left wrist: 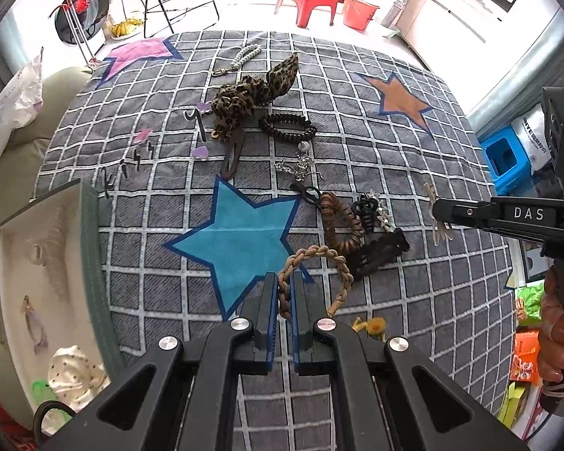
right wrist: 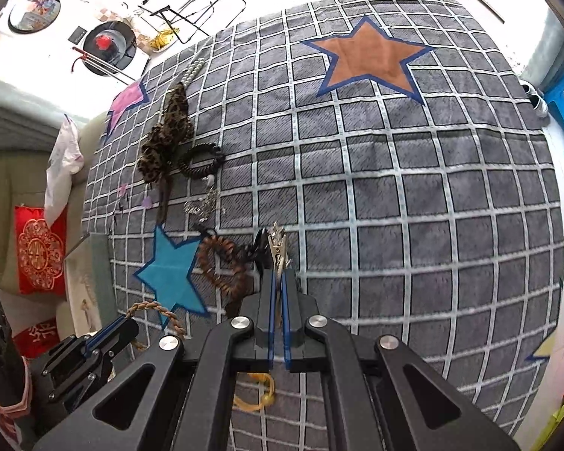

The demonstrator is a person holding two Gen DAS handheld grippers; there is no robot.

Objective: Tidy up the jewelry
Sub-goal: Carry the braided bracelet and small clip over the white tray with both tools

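My left gripper (left wrist: 283,282) is shut on a tan braided cord bracelet (left wrist: 321,253) and holds it over the grey checked blanket (left wrist: 413,173), by the blue star. The bracelet also shows in the right wrist view (right wrist: 161,314). My right gripper (right wrist: 278,276) is shut on a silver metal hair clip (right wrist: 278,248); in the left wrist view the clip (left wrist: 438,214) hangs at the tips of my right gripper (left wrist: 438,208). Other pieces lie on the blanket: a brown woven ring (left wrist: 338,227), black hair clips (left wrist: 379,250), a silver chain (left wrist: 300,167), a black coil hair tie (left wrist: 287,126), a leopard scrunchie (left wrist: 244,99), a pearl strand (left wrist: 244,56).
An open white box with a green rim (left wrist: 90,263) stands at the blanket's left edge. A yellow piece (left wrist: 374,325) lies beside my left gripper. Small pink hearts (left wrist: 199,150) and black hair pins (left wrist: 195,116) lie left of the scrunchie. A blue stool (left wrist: 505,161) stands at the right.
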